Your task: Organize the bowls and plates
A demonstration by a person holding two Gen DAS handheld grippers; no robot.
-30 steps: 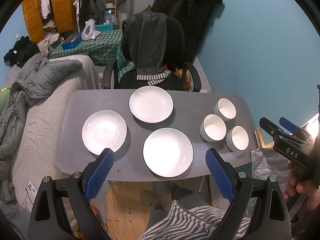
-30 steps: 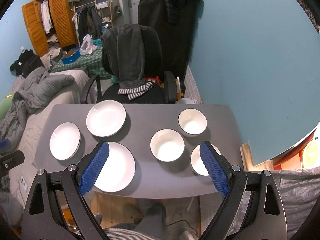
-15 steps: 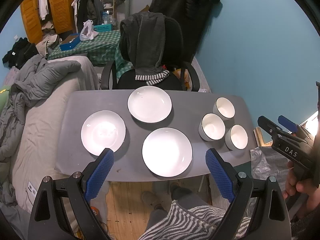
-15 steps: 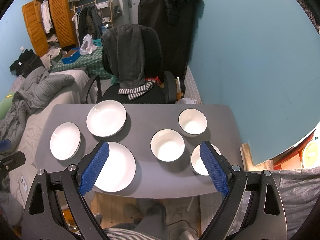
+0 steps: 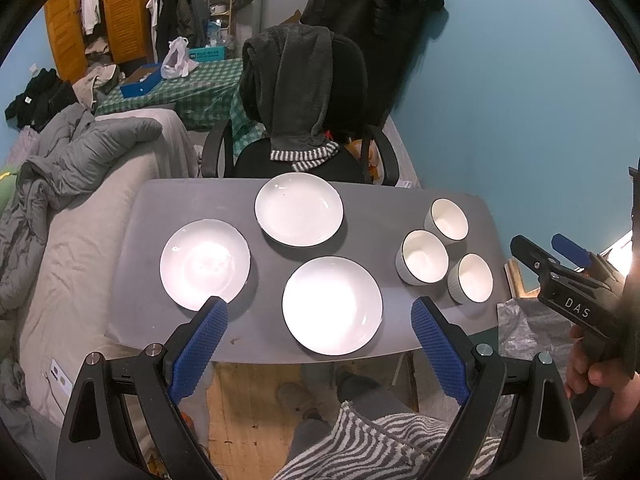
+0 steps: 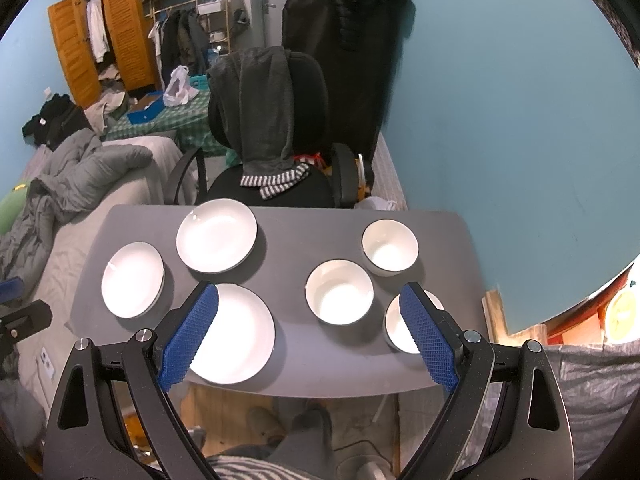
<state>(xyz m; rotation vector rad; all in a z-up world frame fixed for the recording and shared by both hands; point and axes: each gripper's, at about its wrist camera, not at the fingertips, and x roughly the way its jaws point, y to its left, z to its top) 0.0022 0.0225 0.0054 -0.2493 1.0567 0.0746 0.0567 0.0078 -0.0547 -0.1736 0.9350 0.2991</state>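
Left gripper [image 5: 318, 316]: jaws spread wide, nothing btwn the blue pads [image 5: 198, 350], held above the near edge of the grey table [image 5: 132, 280]. Right gripper [image 6: 308, 304]: also wide apart, empty, held above the same near edge but further to the right. In the left view the right gripper shows at far right, off the table's side, w/ a hand [image 5: 592, 364] on its handle.

Directly btwn the left pads: near plate [image 5: 332, 305], white w/ dark rim, flat on the table close to the front edge. Left plate [image 5: 205, 264] sits beside it to the left, apart from it; the left pad's tip overlaps its lower rim in the pic. Far plate [image 5: 299, 209] lies at the back edge, apart from both.

Right half of the table: 3 white bowls in a tight cluster, all upright. Middle bowl [image 6: 339, 292] falls btwn the right gripper's pads. Near bowl [image 6: 396, 326] is partly hidden behind the right pad, just beside the middle one; touching or not — can't tell. Far bowl [image 6: 390, 247] is toward the back right corner.

Beyond the table: black office chair [image 6: 320, 92] w/ a dark hoodie [image 6: 260, 108] draped over the back. Bed w/ grey duvet [image 5: 64, 160] to the left, blue wall [image 6: 500, 100] to the right, wooden wardrobe [image 6: 104, 48] far back.
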